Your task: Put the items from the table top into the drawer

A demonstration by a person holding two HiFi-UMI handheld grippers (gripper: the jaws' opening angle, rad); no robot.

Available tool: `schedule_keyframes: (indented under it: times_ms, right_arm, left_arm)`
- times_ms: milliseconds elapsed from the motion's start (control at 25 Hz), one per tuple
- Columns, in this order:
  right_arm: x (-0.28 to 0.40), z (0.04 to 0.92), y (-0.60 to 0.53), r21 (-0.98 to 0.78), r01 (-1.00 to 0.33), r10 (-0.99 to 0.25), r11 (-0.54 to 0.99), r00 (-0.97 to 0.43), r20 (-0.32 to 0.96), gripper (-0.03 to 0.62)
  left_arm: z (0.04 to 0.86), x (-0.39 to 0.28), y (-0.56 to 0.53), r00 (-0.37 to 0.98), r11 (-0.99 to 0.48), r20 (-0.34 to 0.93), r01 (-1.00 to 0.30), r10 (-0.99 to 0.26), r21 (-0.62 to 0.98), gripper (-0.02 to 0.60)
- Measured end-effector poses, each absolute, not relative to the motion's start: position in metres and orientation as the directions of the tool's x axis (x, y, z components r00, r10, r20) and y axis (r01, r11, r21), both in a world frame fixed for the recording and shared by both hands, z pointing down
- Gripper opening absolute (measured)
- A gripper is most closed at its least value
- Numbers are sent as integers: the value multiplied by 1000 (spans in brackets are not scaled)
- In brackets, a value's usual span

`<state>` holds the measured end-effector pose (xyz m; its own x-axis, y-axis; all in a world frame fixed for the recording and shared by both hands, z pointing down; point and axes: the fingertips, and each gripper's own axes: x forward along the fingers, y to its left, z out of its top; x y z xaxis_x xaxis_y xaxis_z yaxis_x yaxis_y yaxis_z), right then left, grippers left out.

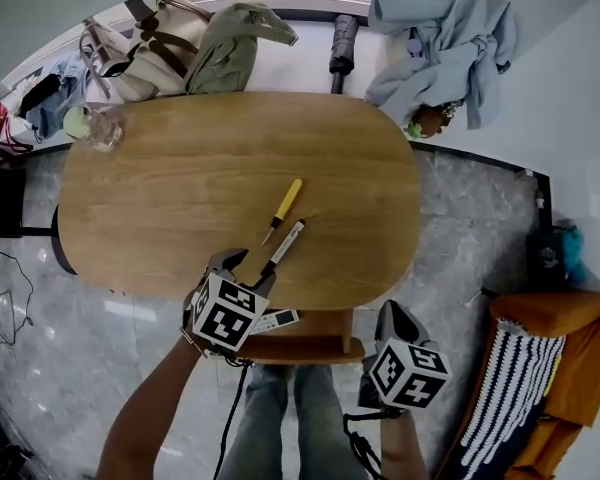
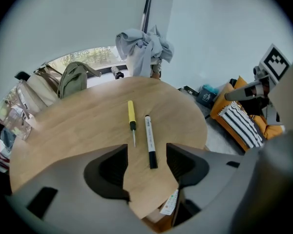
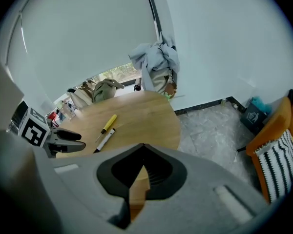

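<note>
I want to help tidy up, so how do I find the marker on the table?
Look at the big oval wooden table. Two thin things lie side by side near its front edge, close to the person. The marker is the one nearer that edge: white with a black end, while the screwdriver beside it has a yellow handle and a metal tip.

Bright, even daylight; soft, faint shadows on the table [image 1: 160,178]; strong fisheye bending, black corners.

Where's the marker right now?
In the head view, the marker lies on the table near the person's edge, just right of the yellow screwdriver, its black end closest to the open left gripper.
</note>
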<state>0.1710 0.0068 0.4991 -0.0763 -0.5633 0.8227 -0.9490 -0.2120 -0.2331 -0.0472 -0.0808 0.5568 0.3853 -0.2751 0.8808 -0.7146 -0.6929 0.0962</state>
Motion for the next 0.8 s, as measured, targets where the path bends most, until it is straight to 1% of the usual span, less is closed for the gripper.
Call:
schedule_keyframes:
  times_ms: [520, 800]
  right_arm:
    - [215, 527, -44, -235, -955, -530, -180, -107, 841, 5]
    - [236, 539, -57, -238, -953, -512, -188, -112, 852, 5]
  left_arm:
    - [586, -14, -157, 337, -622, 895, -778, -292, 90, 247]
    - [603, 5, -187, 306, -627, 910, -776, -279, 68, 247]
